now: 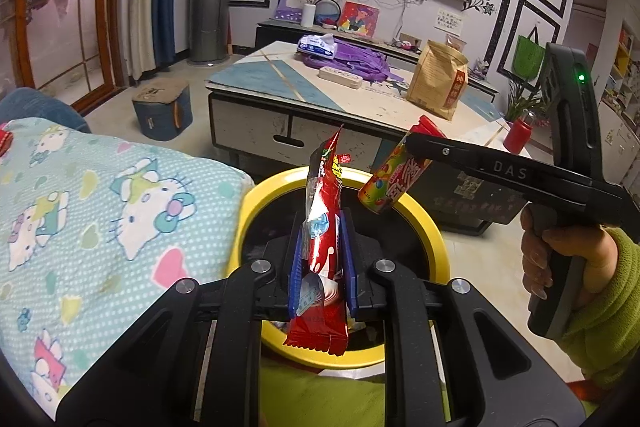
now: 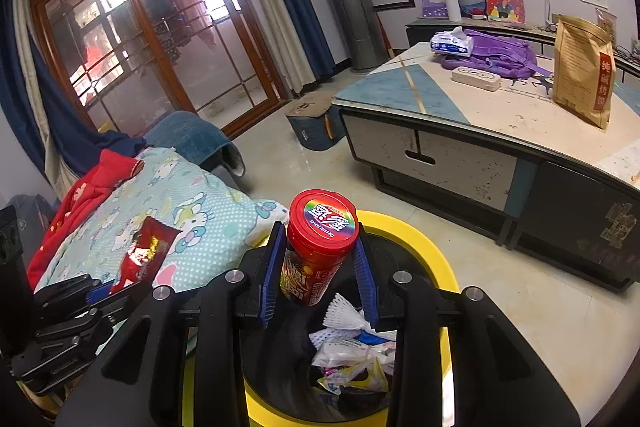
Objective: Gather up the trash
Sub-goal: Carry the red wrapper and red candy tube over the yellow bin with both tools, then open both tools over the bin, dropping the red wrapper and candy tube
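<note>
Red foil fills my left gripper [image 1: 322, 259]: its blue pads are squeezed almost together on a red snack wrapper [image 1: 322, 227], whose long axis stands upright, poking above and below the fingers. My right gripper [image 2: 320, 267] is part-closed around a red candy canister [image 2: 316, 247], lid toward the camera, body running down between the pads.

The relation that matters: the yellow-rimmed trash bin [image 2: 436, 255] lies directly beneath and just ahead of both tools. From the left wrist view the wrapper hangs over the bin's black mouth, and the canister sits just beside it, to the right, over the far rim. Both hands look about equally near; I judge the right one slightly more central.

Count: two grippers, two pieces of trash held, one bin, already holding crumpled white scraps [image 2: 344, 319]. I judge a release is next.
</note>
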`<state>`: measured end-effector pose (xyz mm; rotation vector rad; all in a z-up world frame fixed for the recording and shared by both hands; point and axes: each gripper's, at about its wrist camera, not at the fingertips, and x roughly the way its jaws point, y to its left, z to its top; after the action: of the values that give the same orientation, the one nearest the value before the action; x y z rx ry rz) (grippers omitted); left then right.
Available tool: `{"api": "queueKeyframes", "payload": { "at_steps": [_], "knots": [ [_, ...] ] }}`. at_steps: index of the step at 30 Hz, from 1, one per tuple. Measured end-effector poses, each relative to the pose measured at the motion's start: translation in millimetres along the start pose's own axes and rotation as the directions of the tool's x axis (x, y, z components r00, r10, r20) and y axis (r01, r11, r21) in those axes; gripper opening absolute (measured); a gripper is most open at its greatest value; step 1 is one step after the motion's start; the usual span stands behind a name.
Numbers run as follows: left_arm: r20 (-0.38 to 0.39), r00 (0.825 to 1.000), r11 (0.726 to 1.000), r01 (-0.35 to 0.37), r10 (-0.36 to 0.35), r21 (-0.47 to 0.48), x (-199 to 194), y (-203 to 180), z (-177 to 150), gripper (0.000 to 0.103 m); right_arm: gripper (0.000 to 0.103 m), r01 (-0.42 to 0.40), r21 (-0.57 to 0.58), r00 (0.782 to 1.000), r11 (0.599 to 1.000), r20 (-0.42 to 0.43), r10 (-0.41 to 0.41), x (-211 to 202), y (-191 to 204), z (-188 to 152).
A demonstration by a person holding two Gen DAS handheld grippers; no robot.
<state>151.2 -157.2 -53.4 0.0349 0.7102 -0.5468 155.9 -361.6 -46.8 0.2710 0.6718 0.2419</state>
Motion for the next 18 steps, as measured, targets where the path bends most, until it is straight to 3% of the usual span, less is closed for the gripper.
{"api": "queueKeyframes", "payload": {
  "at_steps": [13,18],
  "knots": [
    [-0.028,0.999,1.000,0.017,-0.017,0.006,28,-10,-1,0.012,0.032,0.021,0.015,0.997,1.000,-0.070,-0.020,0,-17,-14],
    [-0.040,0.999,1.000,0.021,-0.021,-0.008,31,-7,-4,0.020,0.032,0.020,0.016,0.995,1.000,-0.094,-0.018,2,-18,-19]
  ]
}}
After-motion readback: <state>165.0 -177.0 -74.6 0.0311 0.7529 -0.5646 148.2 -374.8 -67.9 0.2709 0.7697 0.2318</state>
